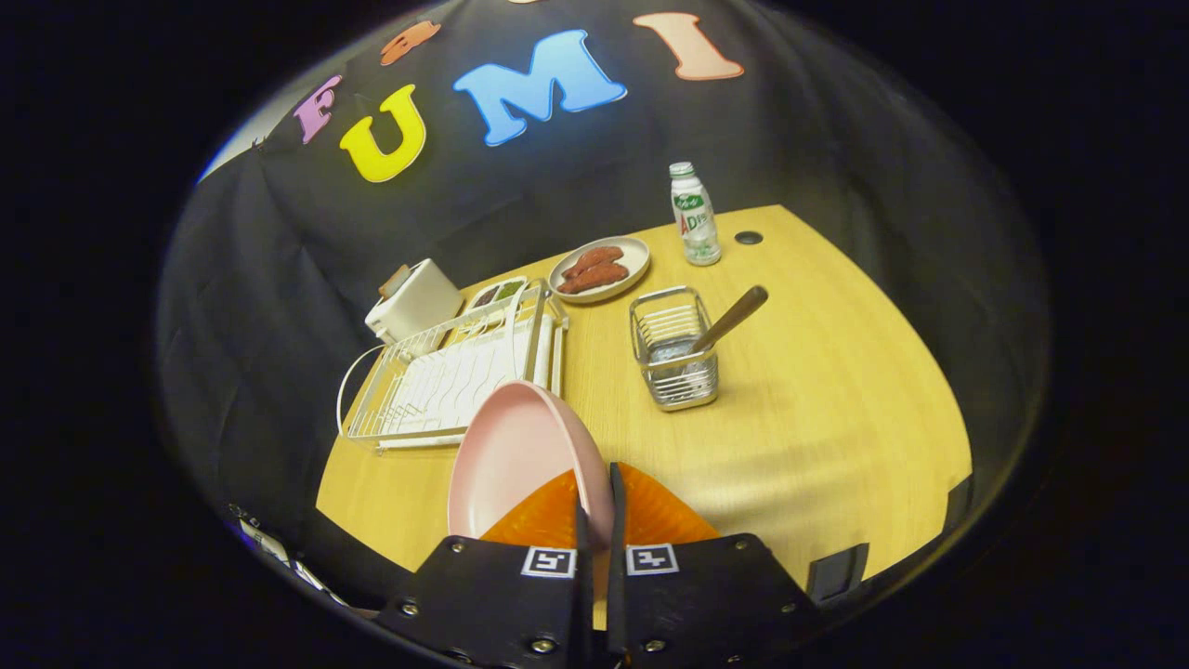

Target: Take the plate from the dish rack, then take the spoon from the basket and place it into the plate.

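My gripper (595,506) is shut on the rim of a pink plate (516,455), holding it on edge and tilted above the wooden table, near the front corner of the white wire dish rack (446,376). The rack stands beyond the plate to the left, with no dishes in it. Ahead and to the right of the fingers a small metal wire basket (676,348) stands on the table, and a spoon with a wooden handle (734,318) leans out of it toward the right.
Beyond the basket lie a round plate of sausages (600,268) and a white bottle with a green cap (695,216). A white toaster (414,300) and a small tray (497,293) sit behind the rack. The wooden table (836,390) has a small dark hole (748,238) near the bottle.
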